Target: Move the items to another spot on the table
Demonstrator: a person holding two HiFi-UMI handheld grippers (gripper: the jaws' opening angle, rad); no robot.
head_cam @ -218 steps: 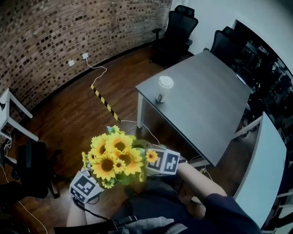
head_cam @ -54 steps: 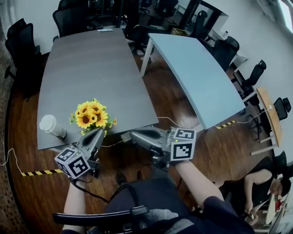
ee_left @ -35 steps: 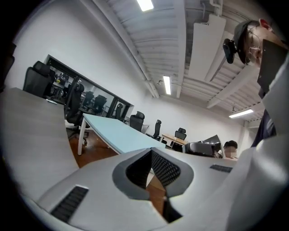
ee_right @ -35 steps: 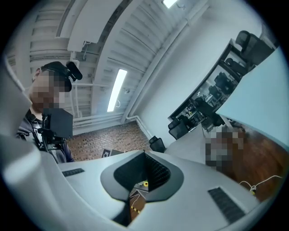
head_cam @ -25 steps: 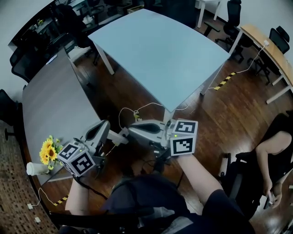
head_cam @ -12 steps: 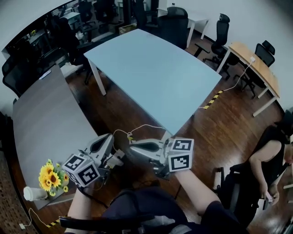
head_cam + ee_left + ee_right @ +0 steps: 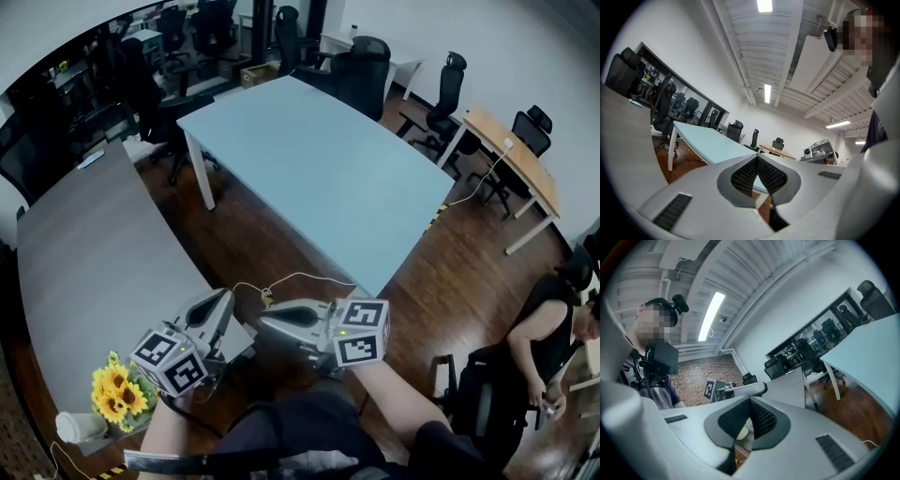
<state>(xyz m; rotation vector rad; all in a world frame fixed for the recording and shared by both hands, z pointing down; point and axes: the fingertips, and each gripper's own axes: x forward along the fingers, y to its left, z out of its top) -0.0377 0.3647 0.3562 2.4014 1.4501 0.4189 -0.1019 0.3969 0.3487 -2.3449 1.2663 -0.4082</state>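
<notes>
Yellow sunflowers beside white cup, perhaps lidded, left gripper, right gripper, jaws closed

left gripper: I hold it low in front of my left side, level, pointing away from me, its marker cube nearest my body.
left jaws: closed together; the ribbed pads meet edge to edge with nothing between them.
right gripper: I hold it level in front of my right side, angled across toward my left.
right jaws: shut pad against pad, empty.
spacing: the two tips sit near each other but apart.
left forearm: bare, rising from the bottom edge of the head view.
right forearm: bare from the wrist back to a dark sleeve.
</notes>
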